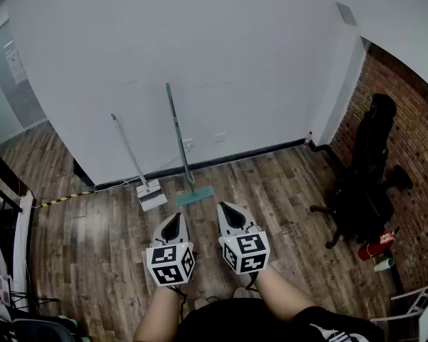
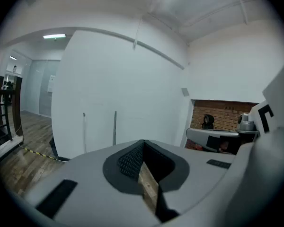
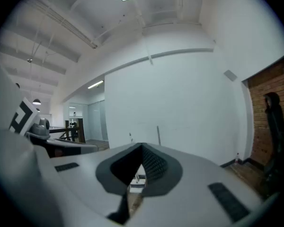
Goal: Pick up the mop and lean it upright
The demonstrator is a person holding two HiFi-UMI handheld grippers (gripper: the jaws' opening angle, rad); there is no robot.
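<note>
Left gripper (image 1: 173, 219): fingers pressed together at the tips, nothing between them and nothing touched. Its own view shows only a slit of wooden floor (image 1: 93, 248) behind the closed tips. Right gripper (image 1: 229, 209): fingers likewise closed tip to tip, empty. Through the gap below its tips, the right gripper view shows a bit of floor and a pale mop head. Both grippers are held side by side, low in the head view, pointing toward the white wall (image 1: 200, 48) and well apart from it. The teal flat mop (image 1: 182, 148) stands with its head on the floor by the baseboard and its handle leaning up against the wall. Just to its left, a white mop (image 1: 152, 197) leans on the same wall. Neither mop is near either gripper. At right, a black office chair (image 1: 364, 177) stands in front of the brick wall (image 1: 414, 134).
</note>
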